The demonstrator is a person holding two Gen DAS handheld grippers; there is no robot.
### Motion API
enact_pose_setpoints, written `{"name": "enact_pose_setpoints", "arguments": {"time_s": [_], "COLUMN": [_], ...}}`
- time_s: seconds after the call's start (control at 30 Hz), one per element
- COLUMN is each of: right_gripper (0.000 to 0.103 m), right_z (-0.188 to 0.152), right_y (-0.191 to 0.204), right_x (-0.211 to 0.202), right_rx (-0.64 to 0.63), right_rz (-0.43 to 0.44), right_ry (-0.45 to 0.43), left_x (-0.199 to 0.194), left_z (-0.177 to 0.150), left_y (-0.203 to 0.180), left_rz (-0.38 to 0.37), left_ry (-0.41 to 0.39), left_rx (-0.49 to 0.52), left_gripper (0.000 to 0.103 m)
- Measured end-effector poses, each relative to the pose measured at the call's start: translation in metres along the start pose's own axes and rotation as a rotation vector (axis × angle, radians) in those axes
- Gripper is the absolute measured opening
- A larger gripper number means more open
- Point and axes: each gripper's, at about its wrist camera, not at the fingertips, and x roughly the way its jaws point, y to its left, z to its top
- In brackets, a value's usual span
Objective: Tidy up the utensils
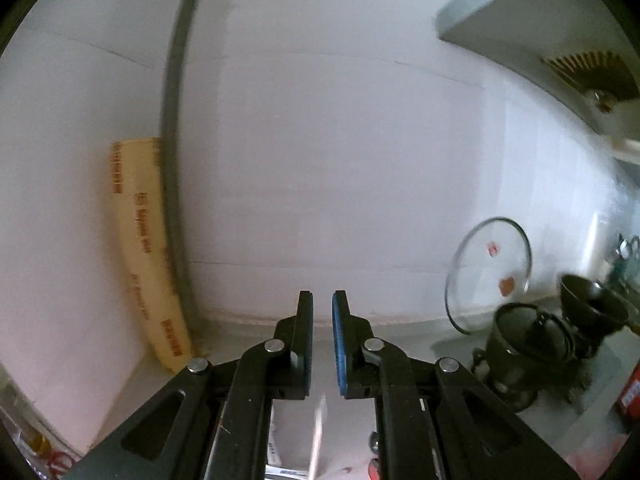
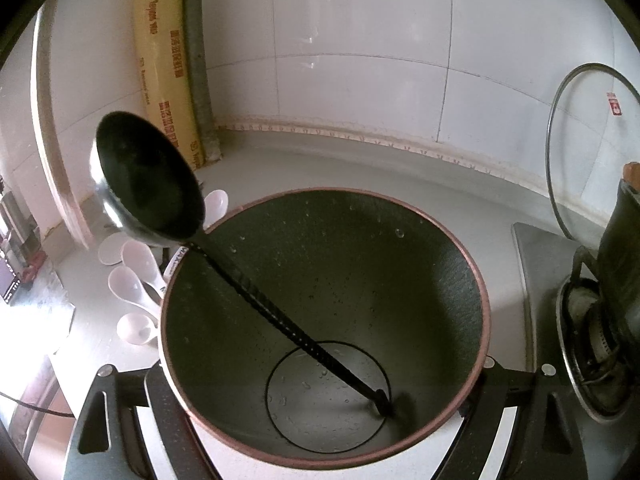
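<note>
Ladle (image 2: 144, 176), rigid and light, is best gripped mid-handle; pot (image 2: 476, 276) is clamped by right tool (image 2: 320, 420), left tool (image 1: 322, 344) nearly closed, empty.

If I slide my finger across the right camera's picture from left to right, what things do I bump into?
White plastic spoons → ladle bowl → big dark pot → glass lid leaning on the tiled wall.
</note>
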Motion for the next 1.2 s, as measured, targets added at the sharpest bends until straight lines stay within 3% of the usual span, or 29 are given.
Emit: {"name": "enact_pose_setpoints", "arguments": {"time_s": [0.13,0.4,0.6,0.93,1.2], "right_gripper": [0.090,0.090,0.090,0.090,0.090], "right_z": [-0.001,0.000,0.000,-0.010,-0.021], "right_y": [0.000,-0.004,-0.022,-0.064,-0.079], "right_x": [0.000,-0.001,-0.001,-0.013,-0.026], "right_rx": [-0.003,0.010,0.058,0.164,0.195], "right_rz": [-0.001,-0.011,-0.057,-0.158,-0.191], "right_ry": [-0.001,-0.002,-0.002,-0.003,-0.008], "left_x": [0.019,0.078,0.114,0.176,0.235], "left_z": [-0.013,-0.079,-0.129,-0.181,-0.201], "left_y": [0.000,0.022,0.009,-0.053,-0.079], "left_rz": [-0.001,0.027,-0.050,-0.211,-0.238], "left_ry": [0.062,0.359,0.542,0.776,0.936], "left_rx": [-0.006,-0.080,-0.090,0.029,0.066], "left_gripper": [0.009,0.010,0.011,0.020,0.021]}}
